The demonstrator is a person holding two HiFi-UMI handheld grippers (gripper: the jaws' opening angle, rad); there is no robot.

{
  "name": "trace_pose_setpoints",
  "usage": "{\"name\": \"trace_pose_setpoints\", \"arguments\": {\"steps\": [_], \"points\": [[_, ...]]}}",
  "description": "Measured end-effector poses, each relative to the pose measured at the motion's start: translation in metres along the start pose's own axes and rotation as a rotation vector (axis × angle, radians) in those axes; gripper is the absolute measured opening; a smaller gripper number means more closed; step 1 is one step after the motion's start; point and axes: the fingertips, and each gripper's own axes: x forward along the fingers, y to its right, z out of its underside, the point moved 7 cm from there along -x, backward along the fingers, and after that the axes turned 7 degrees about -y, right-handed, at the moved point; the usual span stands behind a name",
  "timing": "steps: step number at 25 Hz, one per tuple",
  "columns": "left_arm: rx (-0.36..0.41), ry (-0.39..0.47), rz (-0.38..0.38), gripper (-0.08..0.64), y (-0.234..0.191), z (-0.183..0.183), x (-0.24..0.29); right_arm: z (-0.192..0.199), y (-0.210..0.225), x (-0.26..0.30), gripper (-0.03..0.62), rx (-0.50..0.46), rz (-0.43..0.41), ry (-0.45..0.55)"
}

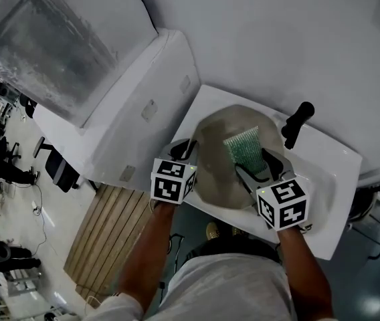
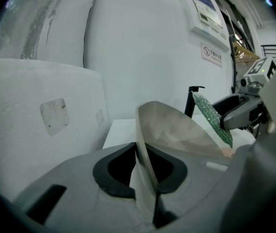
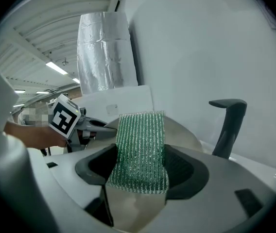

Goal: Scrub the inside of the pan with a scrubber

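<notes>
White cabinet (image 1: 120, 122): fills the left of the head view, just beside the sink; topped by a silver foil-wrapped duct (image 3: 104, 52).

White sink (image 1: 330, 172): rectangular, set against the white wall, holds the pan.

Pan (image 1: 217, 172): beige-grey, round, inside the sink basin, tilted, with its inner face turned toward the right gripper. Seen edge-on in the left gripper view (image 2: 177, 125), rim running straight between the jaws.

Left gripper (image 1: 183, 149): at the pan's near-left rim. Jaws nearly together, pressed on the thin pan wall from both sides (image 2: 145, 166); marker cube (image 1: 172, 180) on top, facing up.

Right gripper (image 1: 260, 166): over the pan's right half, well apart from the left one across the bowl. Jaws closed on the lower end of the scrubber (image 3: 140, 171); marker cube (image 1: 282, 204) behind them.

Scrubber (image 1: 245, 149): green mesh pad, rectangular, sticking out forward past the fingertips, over the pan's inside, near its far-right part. Seen as a slanted green strip in the left gripper view (image 2: 213, 118). Contact with the pan's inner face: cannot tell.

Black handle (image 1: 297, 122): just beyond the pan's far-right rim, upright with a bent top in the right gripper view (image 3: 229, 125). Attachment to the pan: cannot tell.
</notes>
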Motion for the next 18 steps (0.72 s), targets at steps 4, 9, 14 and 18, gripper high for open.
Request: {"name": "trace_pose_setpoints", "arguments": {"steps": [4,9,14,18], "points": [[0.007,0.018,0.005,0.046,0.002,-0.003,-0.002,-0.004,0.001,-0.004,0.304,0.018,-0.012,0.041],[0.019,0.058,-0.004,0.051,0.005,-0.004,-0.005,-0.01,0.003,-0.01,0.304,0.029,-0.032,0.095],[0.027,0.145,-0.023,0.068,0.005,-0.011,-0.019,-0.018,0.004,-0.016,0.304,0.038,-0.055,0.155],[0.031,0.206,-0.047,0.097,0.006,-0.023,-0.037,-0.027,0.005,-0.021,0.304,0.039,-0.07,0.207]]}}
